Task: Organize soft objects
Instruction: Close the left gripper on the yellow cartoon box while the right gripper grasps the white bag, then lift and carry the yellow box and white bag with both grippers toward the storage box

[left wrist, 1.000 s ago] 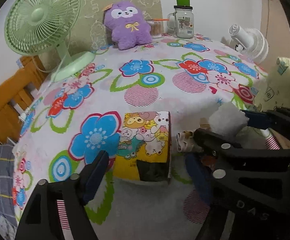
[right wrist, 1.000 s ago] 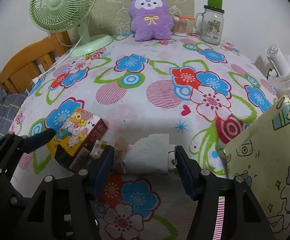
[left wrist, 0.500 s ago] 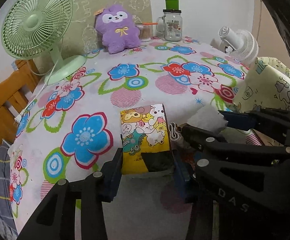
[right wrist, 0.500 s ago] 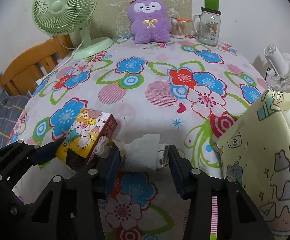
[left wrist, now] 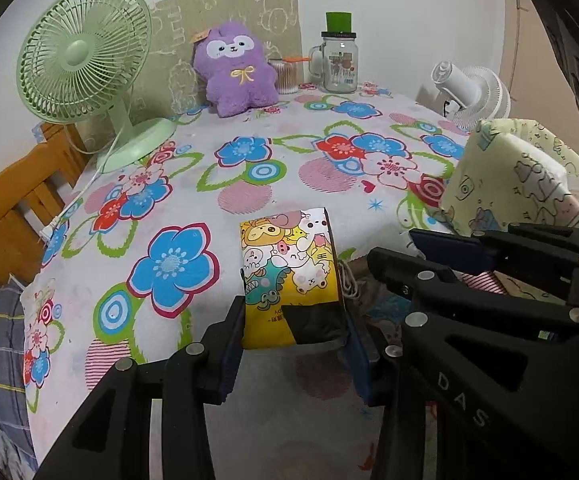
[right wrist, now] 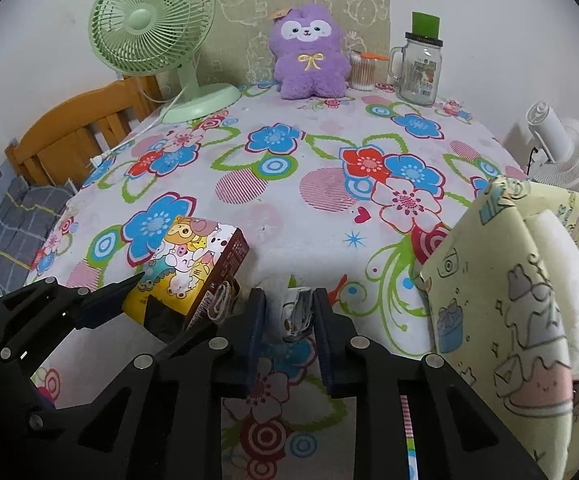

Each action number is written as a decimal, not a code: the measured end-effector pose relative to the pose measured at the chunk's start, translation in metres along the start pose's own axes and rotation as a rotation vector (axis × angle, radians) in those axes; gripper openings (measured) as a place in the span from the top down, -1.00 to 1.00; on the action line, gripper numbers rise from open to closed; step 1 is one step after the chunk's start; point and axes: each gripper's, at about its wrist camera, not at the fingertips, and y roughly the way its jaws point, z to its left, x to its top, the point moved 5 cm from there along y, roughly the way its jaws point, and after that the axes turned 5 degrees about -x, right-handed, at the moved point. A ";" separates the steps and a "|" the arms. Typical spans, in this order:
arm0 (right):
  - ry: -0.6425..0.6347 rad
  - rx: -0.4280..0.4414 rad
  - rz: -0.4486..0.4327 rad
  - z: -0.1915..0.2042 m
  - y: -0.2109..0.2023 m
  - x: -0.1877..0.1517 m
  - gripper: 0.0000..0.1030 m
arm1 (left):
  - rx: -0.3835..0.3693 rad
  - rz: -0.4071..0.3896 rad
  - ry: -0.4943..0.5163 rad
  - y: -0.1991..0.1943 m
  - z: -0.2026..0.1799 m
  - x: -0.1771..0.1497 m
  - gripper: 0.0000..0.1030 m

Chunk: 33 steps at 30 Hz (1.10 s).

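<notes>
A yellow cartoon-print tissue pack lies at the near edge of the flowered table; it also shows in the right wrist view. My left gripper is shut on its near end, one finger on each side. My right gripper is shut on a small white tissue packet, squeezed narrow between the pads, just right of the yellow pack. In the left wrist view the right gripper reaches in from the right. A purple plush toy sits upright at the table's far edge.
A green desk fan stands at the back left. A glass jar mug and a cotton-swab cup stand at the back right. A pale yellow cartoon-print cushion leans at the right. A white fan and a wooden chair flank the table.
Both grippers moved in and closed. The left one closed on the yellow pack. The right one closed on the white tissue packet, squeezing it narrow.
</notes>
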 end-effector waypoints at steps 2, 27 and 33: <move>-0.003 0.000 -0.008 0.000 -0.005 -0.001 0.54 | 0.002 -0.006 0.001 -0.003 -0.003 0.000 0.09; -0.015 -0.013 -0.113 -0.013 -0.069 -0.009 0.62 | 0.023 -0.087 0.034 -0.054 -0.039 0.003 0.09; -0.015 -0.026 -0.135 -0.021 -0.086 -0.009 0.62 | 0.023 -0.103 0.040 -0.066 -0.049 0.007 0.09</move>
